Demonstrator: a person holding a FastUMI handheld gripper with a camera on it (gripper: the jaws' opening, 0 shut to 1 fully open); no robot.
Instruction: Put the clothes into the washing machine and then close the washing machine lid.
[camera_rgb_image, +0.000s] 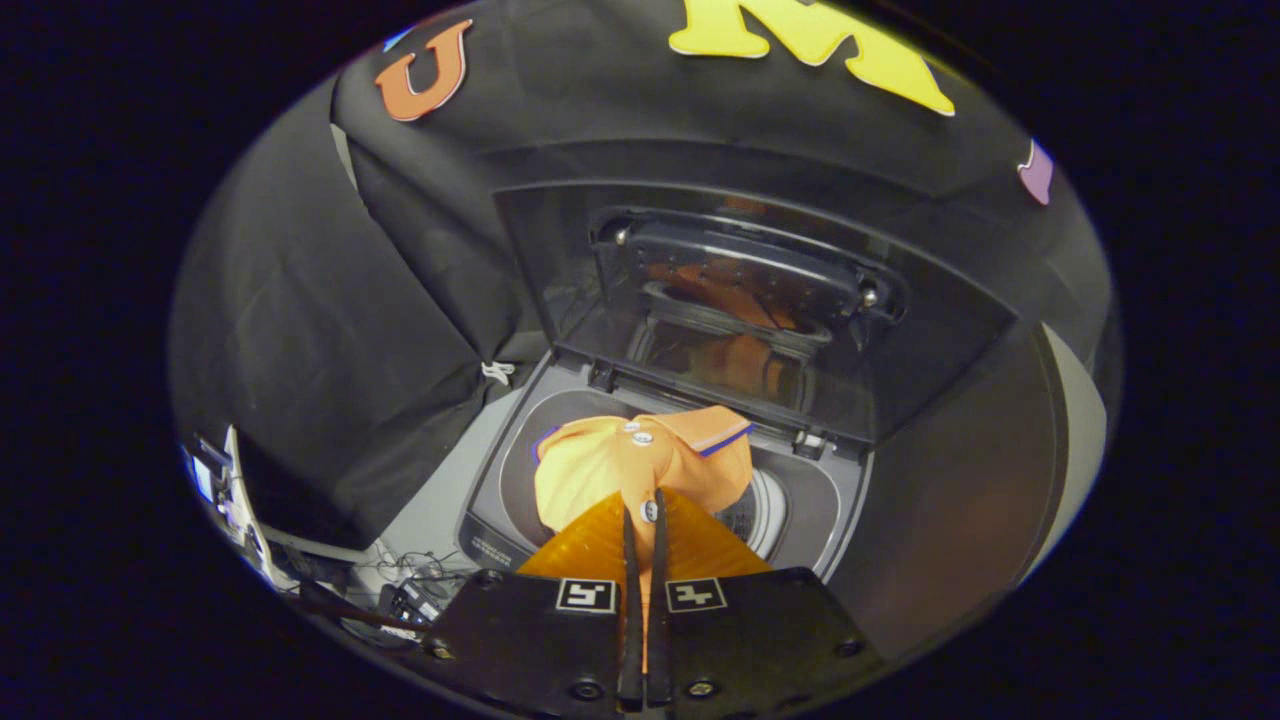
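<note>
An orange polo shirt (640, 462) with a blue-trimmed collar and white buttons hangs bunched from my gripper (645, 508). Both orange fingers (600, 545) are shut on its fabric. The shirt is held over the round drum opening (770, 510) of a grey top-loading washing machine (490, 520). The machine's dark glass lid (740, 300) stands raised behind the opening, and the shirt shows mirrored in it. The lower part of the shirt is hidden behind my fingers.
Black cloth walls close in behind and to the left of the machine. Cables and small devices (400, 595) lie on the floor to the left, beside a white stand (235, 490). A brownish surface (960, 500) lies to the machine's right.
</note>
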